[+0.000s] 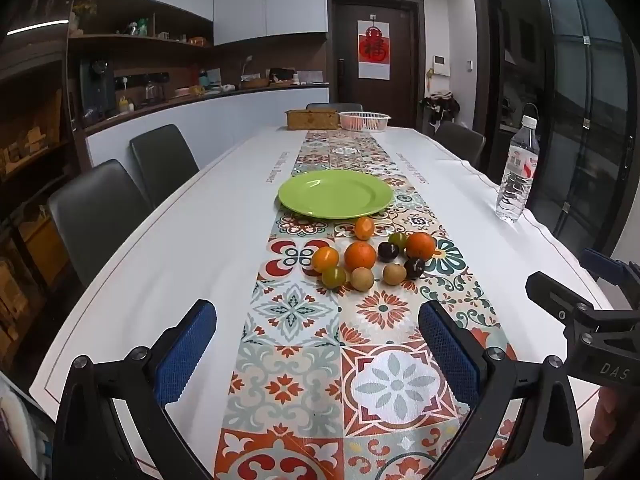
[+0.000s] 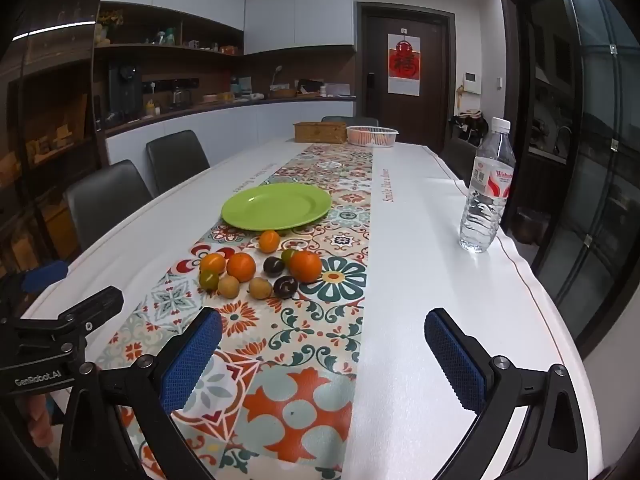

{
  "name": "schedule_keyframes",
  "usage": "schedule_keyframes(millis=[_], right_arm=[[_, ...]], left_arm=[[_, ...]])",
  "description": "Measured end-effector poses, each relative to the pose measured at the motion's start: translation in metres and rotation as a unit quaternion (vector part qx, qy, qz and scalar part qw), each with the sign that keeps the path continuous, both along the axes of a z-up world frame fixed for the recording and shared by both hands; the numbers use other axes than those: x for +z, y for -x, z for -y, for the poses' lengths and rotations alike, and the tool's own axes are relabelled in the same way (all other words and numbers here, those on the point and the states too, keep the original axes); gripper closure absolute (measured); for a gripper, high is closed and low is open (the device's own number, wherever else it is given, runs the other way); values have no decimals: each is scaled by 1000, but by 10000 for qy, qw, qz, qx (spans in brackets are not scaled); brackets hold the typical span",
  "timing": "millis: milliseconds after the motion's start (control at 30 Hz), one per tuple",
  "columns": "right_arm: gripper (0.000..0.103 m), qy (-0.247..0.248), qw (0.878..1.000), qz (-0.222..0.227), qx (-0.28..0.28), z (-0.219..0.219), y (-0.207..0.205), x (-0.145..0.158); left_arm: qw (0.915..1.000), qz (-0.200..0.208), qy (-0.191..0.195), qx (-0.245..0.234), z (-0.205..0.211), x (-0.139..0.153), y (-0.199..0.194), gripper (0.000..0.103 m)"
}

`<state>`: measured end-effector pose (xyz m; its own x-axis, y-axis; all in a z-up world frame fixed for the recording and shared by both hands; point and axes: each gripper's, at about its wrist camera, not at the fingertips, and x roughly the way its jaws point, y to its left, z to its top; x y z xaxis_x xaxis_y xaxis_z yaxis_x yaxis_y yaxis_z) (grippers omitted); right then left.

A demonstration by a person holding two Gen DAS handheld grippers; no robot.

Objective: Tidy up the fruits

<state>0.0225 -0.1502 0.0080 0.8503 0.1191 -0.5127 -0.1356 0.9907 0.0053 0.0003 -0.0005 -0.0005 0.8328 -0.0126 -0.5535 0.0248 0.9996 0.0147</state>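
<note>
Loosely clustered on the patterned table runner (image 1: 384, 308), just in front of the empty round green plate (image 1: 336, 194), lie 10 small fruits: orange citrus (image 1: 360, 255), dark plums (image 1: 388, 251), tan longan-like balls (image 1: 362, 279). Round, light and probably smooth-skinned, they will likely roll; pinch each across its widest middle, gently. Both left gripper (image 1: 318, 354) and right gripper (image 2: 323, 358) hover spread wide, holding nothing.

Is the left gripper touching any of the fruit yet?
Apart. In the left wrist view the left gripper stands open over the patterned runner, and bare runner shows between its pads and the nearest fruit.
</note>
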Motion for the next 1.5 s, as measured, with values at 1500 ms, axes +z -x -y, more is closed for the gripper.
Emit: schedule_keyframes(millis=[1500], right_arm=[[1, -4, 9999, 101, 21, 2, 7, 6]], left_arm=[[9997, 197, 19, 114, -2, 14, 14, 0]])
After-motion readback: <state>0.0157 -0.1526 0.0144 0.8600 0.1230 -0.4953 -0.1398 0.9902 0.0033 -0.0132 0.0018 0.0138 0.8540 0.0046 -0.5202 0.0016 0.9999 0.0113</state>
